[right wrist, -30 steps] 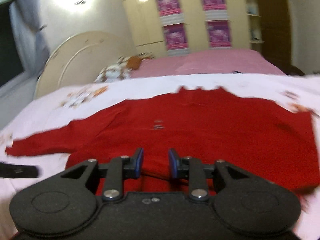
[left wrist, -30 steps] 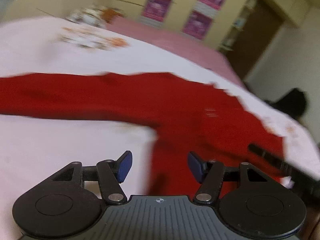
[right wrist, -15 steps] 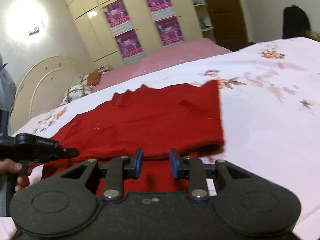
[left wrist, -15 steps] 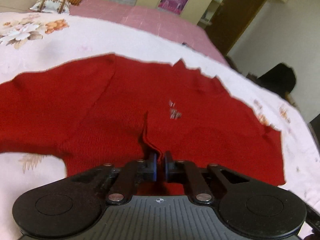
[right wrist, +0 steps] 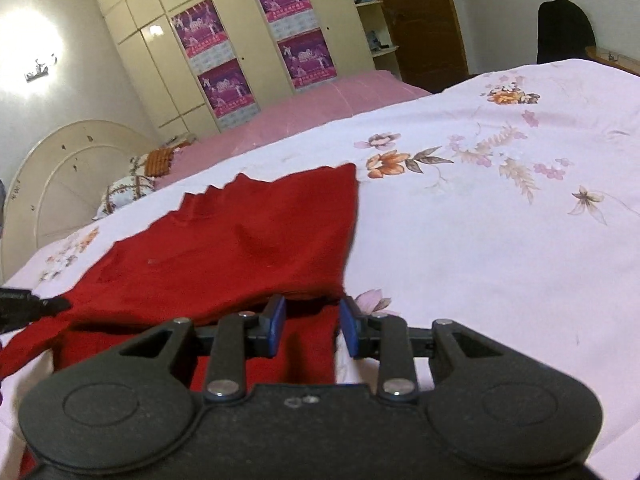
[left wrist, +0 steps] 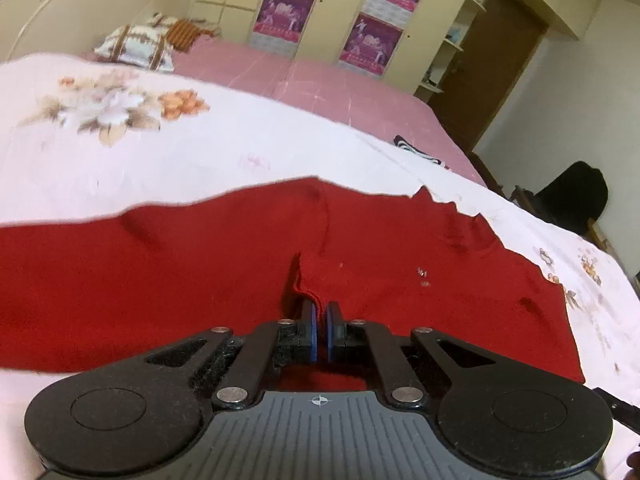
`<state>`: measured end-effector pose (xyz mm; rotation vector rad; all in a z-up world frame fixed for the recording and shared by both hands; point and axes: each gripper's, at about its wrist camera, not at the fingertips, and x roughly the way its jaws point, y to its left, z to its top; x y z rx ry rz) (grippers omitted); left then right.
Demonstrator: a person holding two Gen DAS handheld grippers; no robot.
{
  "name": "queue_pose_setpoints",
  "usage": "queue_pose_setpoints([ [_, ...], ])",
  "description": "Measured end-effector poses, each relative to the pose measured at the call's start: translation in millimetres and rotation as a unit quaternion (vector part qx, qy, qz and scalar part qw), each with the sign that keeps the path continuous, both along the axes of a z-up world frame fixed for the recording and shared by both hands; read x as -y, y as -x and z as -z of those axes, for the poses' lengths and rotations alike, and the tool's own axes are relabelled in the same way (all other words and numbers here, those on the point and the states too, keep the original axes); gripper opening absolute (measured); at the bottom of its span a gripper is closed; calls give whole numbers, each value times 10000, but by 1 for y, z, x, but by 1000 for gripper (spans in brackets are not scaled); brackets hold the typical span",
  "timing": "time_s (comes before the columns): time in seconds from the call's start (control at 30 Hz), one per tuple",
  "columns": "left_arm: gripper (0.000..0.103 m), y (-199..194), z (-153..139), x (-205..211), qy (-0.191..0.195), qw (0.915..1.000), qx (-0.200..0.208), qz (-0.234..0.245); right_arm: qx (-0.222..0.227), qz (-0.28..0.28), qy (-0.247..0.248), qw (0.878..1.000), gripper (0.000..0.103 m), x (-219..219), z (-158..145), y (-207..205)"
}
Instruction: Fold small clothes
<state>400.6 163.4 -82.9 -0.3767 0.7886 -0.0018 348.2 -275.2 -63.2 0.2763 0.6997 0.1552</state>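
The bed [left wrist: 160, 168] carries the work: a pale floral sheet across the near part, a pink cover beyond it, and a pillow [left wrist: 136, 46] at the far left by the headboard. No basket, box or other container is in view, so nothing here holds anything.

The red sweater [left wrist: 160, 280] lies spread across the near part of the sheet, its jagged far edge toward the pink cover. In the right wrist view its right side ends in a straight edge, and a layer near my fingers appears to overlie another, though I cannot tell how the layers stack.

My left gripper [left wrist: 319, 334] has its fingers closed on a raised pinch of red fabric, which stands up in a small ridge just beyond the tips. My right gripper [right wrist: 311, 330] has its fingers apart with red fabric lying between them; they grip nothing yet.

Step in hand, as I judge it: securing both hold points before carrying one part of the sweater over the rest.

Procedure for a clean fold:
- Close the right fingers on the sweater's edge only, not on the sheet beneath.
- Confirm the left pinch takes the full thickness intended.
- Lift both holds level, so the fabric does not drag or twist.
- Lay the carried edge down parallel to the opposite edge.
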Motion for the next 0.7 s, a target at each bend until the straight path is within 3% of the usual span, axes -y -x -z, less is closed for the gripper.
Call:
queue_pose_setpoints([
  [0.23, 5, -2, 19, 9, -134, 9998, -124, -7, 82, -59, 52, 9999, 27, -1, -2, -19],
  [0.27, 5, -2, 20, 10, -140, 9998, -133, -27, -7, -104, 132, 9999, 22, -2, 2, -24],
  [0.33, 5, -1, 22, 11, -171, 9997, -143, -39, -517, -140, 494, 9973, 21, -5, 19, -38],
  [0.43, 5, 7, 15, 12, -360, 9993, -33, -52, -435, -157, 330, 9984, 23, 1, 15, -35],
  [0.53, 5, 15, -5, 12, -758, 9963, 347, -187, -25, -60, 209, 9998, 27, 10, 1, -27],
  [0.63, 5, 1, -17, 30, -815, 9945, 591, 278, 298, -142, 259, 9991, 25, 14, -8, -39],
  [0.7, 5, -18, -13, 53, -910, 9916, 489, 778, 379, -219, 308, 9986, 24, 13, -11, -60],
])
